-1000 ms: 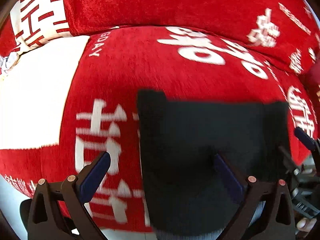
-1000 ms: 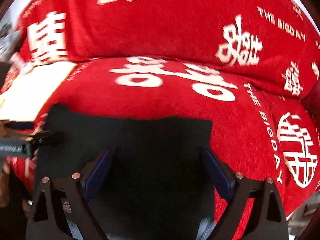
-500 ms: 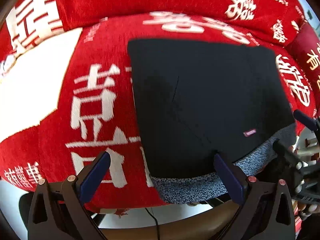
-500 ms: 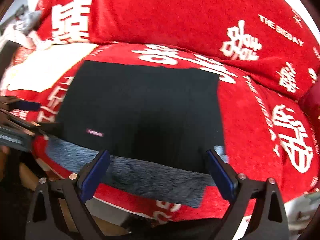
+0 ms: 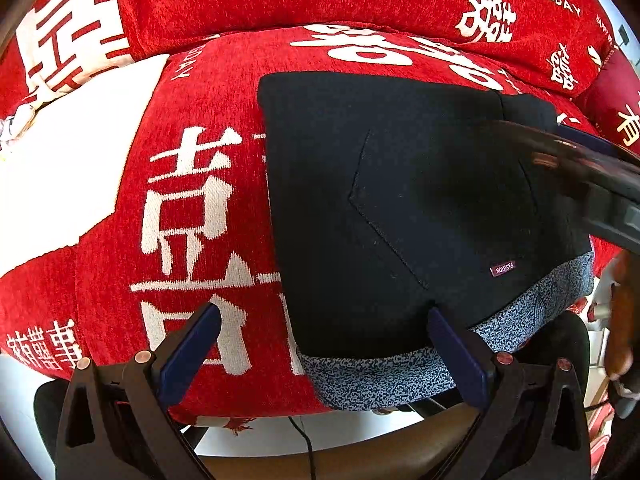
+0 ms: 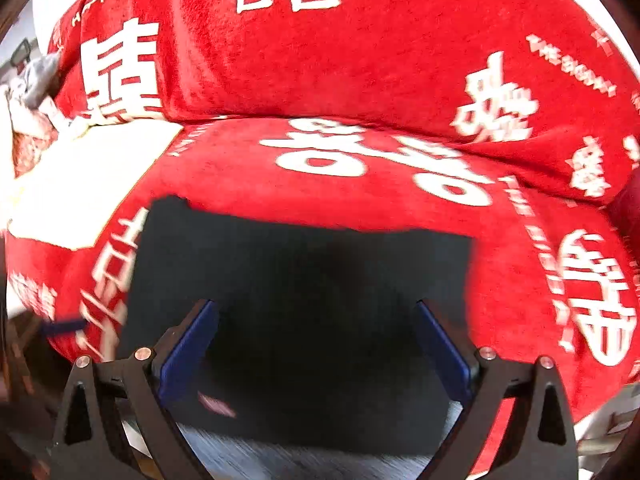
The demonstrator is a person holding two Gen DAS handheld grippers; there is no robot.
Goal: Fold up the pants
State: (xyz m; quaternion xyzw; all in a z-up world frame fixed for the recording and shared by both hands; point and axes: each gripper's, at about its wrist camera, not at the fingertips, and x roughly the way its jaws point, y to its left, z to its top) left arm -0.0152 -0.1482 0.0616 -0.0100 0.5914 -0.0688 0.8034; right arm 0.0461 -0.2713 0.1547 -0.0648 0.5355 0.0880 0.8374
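The pants [image 5: 420, 208], dark and folded into a flat block, lie on a red cover [image 5: 208, 92] with white lettering that drapes a sofa seat and its back cushion. Their speckled grey-blue waistband [image 5: 380, 376] lines the near edge of the block.

The left gripper [image 5: 324, 354] hangs in front of that near edge with its fingers [image 5: 188, 352] spread wide and nothing between them. The left finger sits over bare red cover beside the pants; the right finger overlaps the block's near left corner, at the seam of waistband and dark cloth. A small label [image 5: 503, 268] shows beyond and to the right of the right finger.

The right gripper [image 6: 316, 340] is also spread wide, empty, both fingers [image 6: 444, 348] framing the dark cloth, with the blurred waistband below them. In the left view its dark body crosses the far right edge of the pants. A white patch [image 5: 68, 168] lies well left of the left gripper's fingers.
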